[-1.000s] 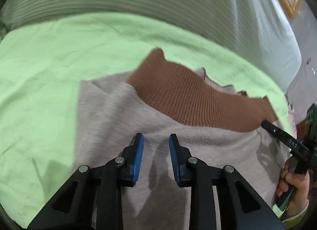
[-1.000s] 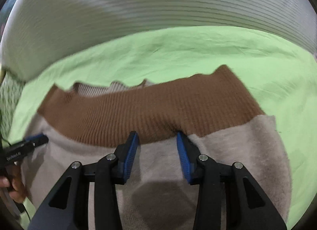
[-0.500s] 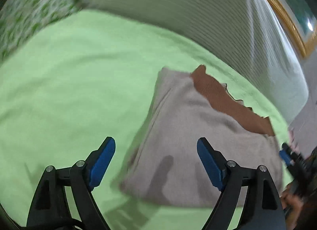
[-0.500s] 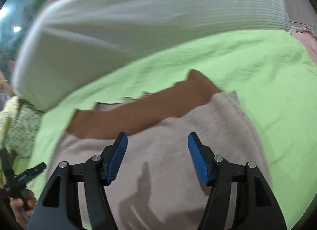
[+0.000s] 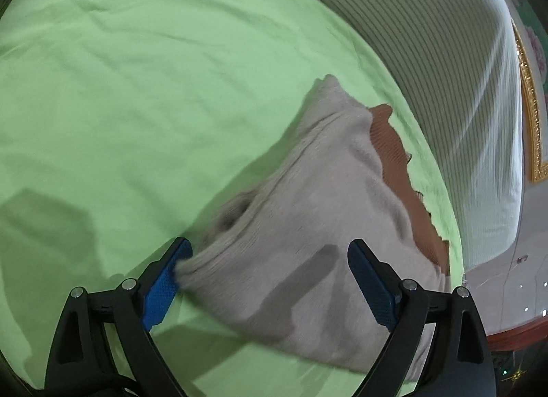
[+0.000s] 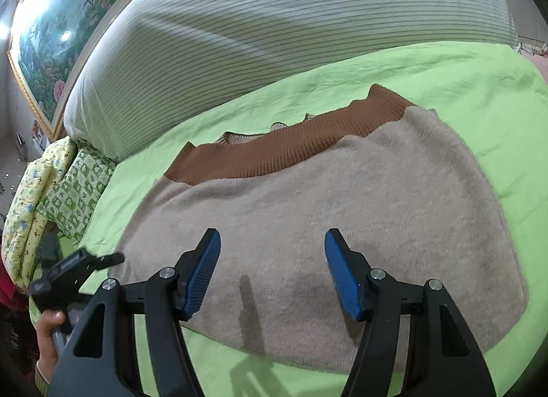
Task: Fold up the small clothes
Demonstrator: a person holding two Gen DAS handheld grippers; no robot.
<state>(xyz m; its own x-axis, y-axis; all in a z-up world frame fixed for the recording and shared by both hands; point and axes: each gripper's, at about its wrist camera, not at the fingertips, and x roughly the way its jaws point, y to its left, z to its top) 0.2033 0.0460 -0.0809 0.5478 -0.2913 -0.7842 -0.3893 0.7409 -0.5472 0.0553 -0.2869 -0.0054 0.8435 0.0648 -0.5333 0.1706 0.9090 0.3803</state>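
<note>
A beige sweater (image 6: 342,212) with a brown ribbed band (image 6: 294,143) is lying folded on the green bed sheet (image 6: 462,65), and both grippers are hanging over its near edge with their jaws spread wide and holding nothing. The right gripper (image 6: 272,270) is sitting squarely above the middle of the near edge, with the sweater stretching away from it toward the band, its long axis running left to right across this view. The left gripper (image 5: 263,280) is positioned at the sweater's left end, where the stacked layers (image 5: 239,212) are bunching into a thick fold; its left fingertip (image 5: 164,280) is sitting just beside, perhaps touching, that corner, while the other finger is hovering over the cloth. From here the left gripper seems nearer to an edge it could pinch, so the next fold is likely turning on that left end being carried across toward the right. Beyond the sweater a striped white pillow (image 6: 291,37) is lying along the sheet, a floral quilt (image 6: 44,191) is bunched at the left, and a framed painting (image 6: 68,13) is hanging behind. Nothing is lying on the sweater itself.
</note>
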